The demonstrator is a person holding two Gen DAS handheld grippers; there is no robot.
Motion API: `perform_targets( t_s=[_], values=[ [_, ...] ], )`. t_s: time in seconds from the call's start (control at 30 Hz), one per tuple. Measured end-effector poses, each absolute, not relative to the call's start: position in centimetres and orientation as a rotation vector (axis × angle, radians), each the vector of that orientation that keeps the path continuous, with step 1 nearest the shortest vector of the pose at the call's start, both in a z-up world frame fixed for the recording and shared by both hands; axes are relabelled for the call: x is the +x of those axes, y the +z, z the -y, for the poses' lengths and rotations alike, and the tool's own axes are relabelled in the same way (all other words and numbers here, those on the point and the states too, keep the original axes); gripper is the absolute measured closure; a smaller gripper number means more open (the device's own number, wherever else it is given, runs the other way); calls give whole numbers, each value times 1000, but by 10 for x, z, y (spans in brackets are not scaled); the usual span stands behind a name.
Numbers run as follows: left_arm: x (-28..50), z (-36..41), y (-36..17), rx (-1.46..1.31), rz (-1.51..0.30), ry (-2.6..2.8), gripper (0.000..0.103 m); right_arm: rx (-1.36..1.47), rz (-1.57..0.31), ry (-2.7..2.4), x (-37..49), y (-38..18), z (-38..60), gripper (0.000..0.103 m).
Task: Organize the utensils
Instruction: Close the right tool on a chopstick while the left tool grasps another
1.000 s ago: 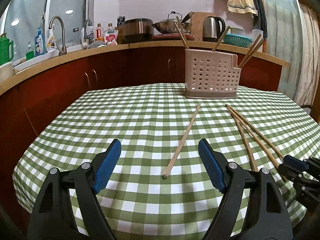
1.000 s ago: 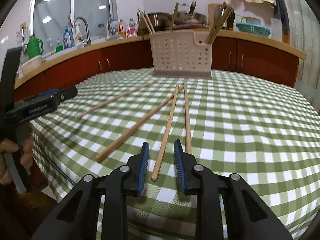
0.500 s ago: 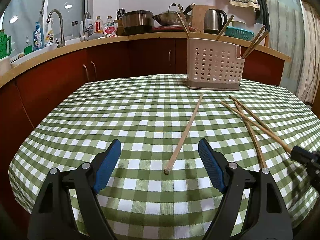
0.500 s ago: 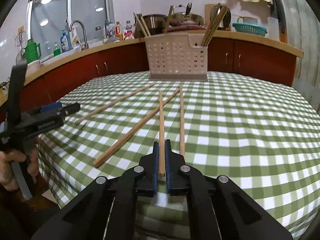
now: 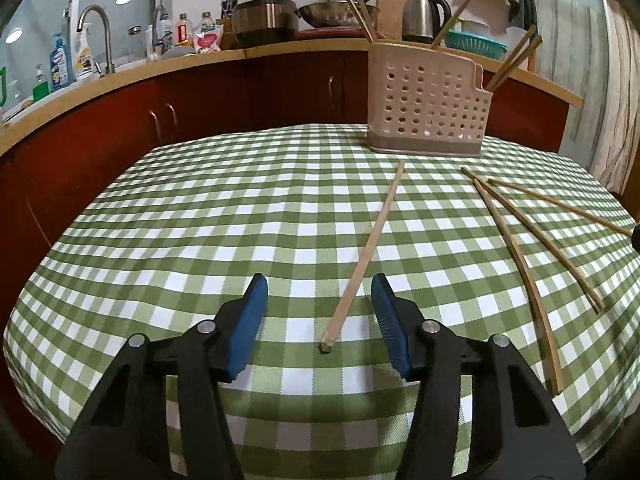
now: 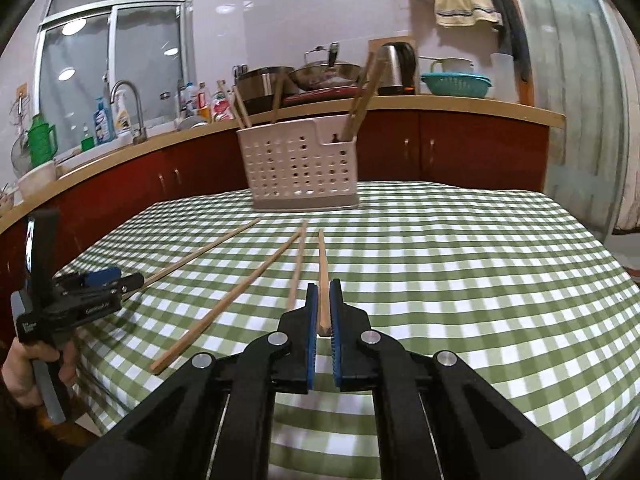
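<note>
The right gripper [image 6: 323, 320] is pressed together on a chopstick [image 6: 322, 276], pinching its near end at frame centre. The left gripper [image 5: 320, 312] has just been closing but stands spread around the near end of a second chopstick [image 5: 368, 256], pads not touching it. Two more chopsticks [image 5: 520, 256] lie at right (crossing at their far tips). The holder [image 5: 428, 108] stands upper right on the tablecloth [image 5: 200, 216].

My two views are evenly lit from overhead; ceiling lamps glare in the window [image 6: 116, 68] at upper left. Shadows on the tablecloth [image 5: 224, 208] stay faint. Fisheye bends the counter [image 5: 120, 76] and blackens the corners. Focus holds sharp throughout.
</note>
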State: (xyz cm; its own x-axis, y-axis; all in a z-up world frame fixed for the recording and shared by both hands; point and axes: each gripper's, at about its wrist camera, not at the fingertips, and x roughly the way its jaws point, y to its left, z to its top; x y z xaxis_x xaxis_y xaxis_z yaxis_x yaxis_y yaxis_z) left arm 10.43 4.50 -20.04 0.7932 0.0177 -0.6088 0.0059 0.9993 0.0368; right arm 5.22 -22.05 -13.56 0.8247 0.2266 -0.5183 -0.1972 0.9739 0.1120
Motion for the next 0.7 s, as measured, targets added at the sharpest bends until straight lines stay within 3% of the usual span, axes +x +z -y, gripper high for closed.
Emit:
perform_targets(
  t_s=[0.1, 0.37, 0.7],
  values=[
    [108, -43, -205, 45, -676, -3, 55, 57, -555, 212, 53, -136, 226, 96],
    [109, -31, -207, 87, -676, -56, 92, 63, -560, 205, 54, -139, 230, 97],
    [94, -30, -186, 100, -601, -67, 95, 69, -540, 200, 52, -133, 235, 97]
  ],
)
